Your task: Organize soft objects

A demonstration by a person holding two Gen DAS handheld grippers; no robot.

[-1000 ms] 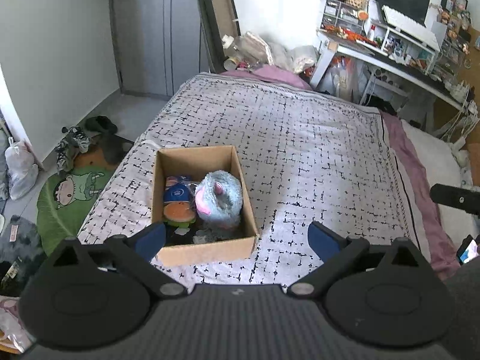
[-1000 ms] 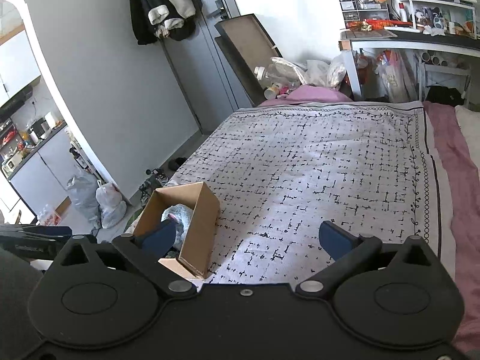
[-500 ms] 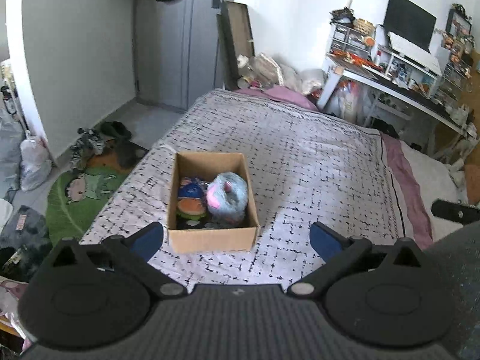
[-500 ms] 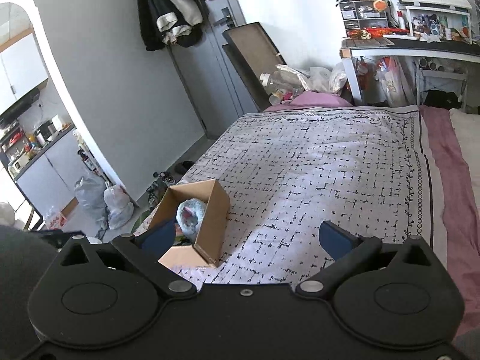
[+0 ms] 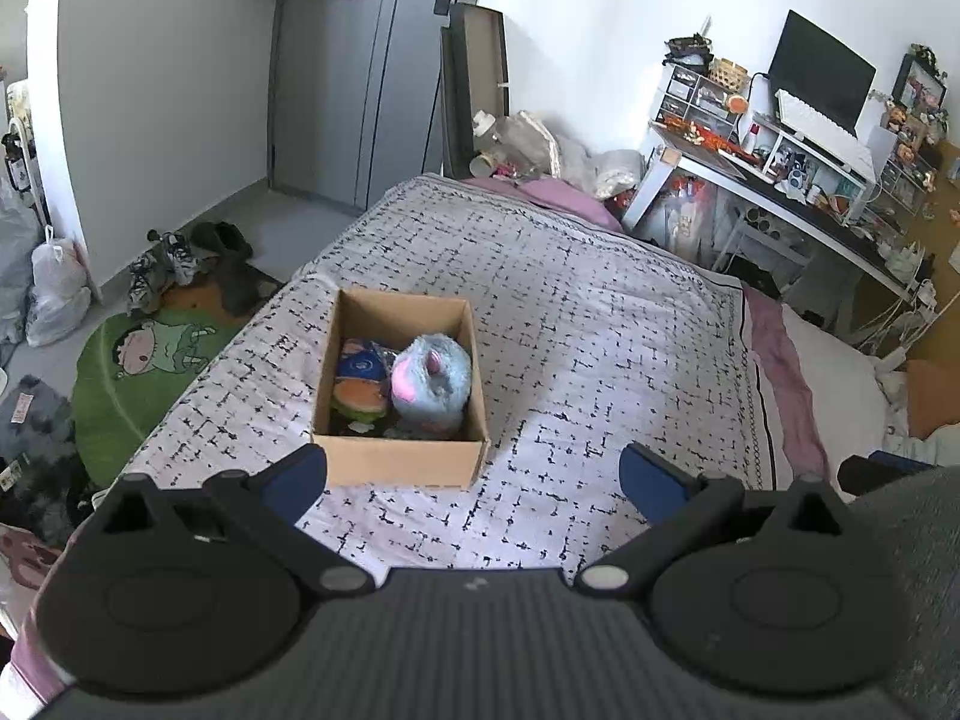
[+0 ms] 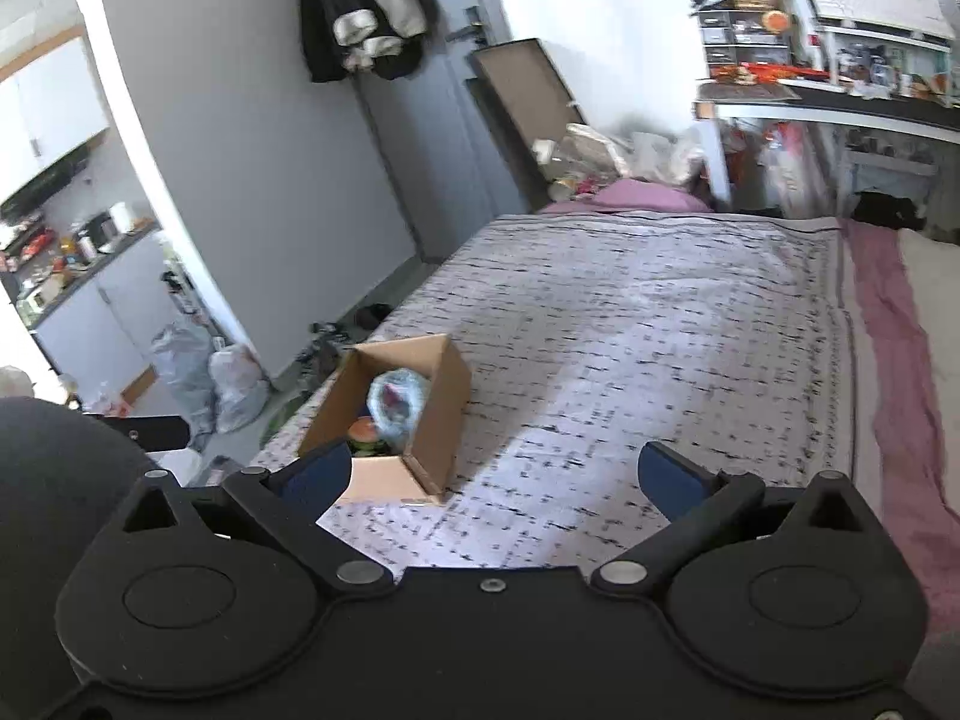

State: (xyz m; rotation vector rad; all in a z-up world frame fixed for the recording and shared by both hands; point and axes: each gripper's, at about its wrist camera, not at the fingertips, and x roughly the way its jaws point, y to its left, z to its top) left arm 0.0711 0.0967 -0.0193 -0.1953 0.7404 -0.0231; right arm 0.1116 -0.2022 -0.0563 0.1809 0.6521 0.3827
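- The open brown cardboard box [image 5: 397, 461] sits on the left part of the bed's black-and-white patterned cover [image 5: 600, 324], near its left edge, and the right wrist view shows the same box [image 6: 441, 420] low and to the left.
- Inside it, along the left wall, lie a dark blue soft toy [image 5: 359, 365] and, just in front of that, a burger-shaped plush with orange and green layers [image 5: 360, 403]; some darker items sit beneath them, too shadowed to name.
- Pressed against the right wall is a fluffy light-blue plush with a pink patch [image 5: 431, 383] (the bulkiest piece, rising close to the rim), touching its neighbours.
- The left gripper [image 5: 473, 474] hangs above the near end of the box with its blue-padded fingers spread wide and nothing between them.
- To the right, the cover is bare of any soft item as far as both views reach, up to the pink sheet [image 5: 780, 348] at the bed's far side.
- The right gripper [image 6: 493, 476] is likewise spread wide and empty, held above the bed beside the box.
- Judging from this, the gathering looks finished or nearly so: every soft object in view is already boxed, and no further piece to collect is visible (anything outside the frames cannot be ruled out).
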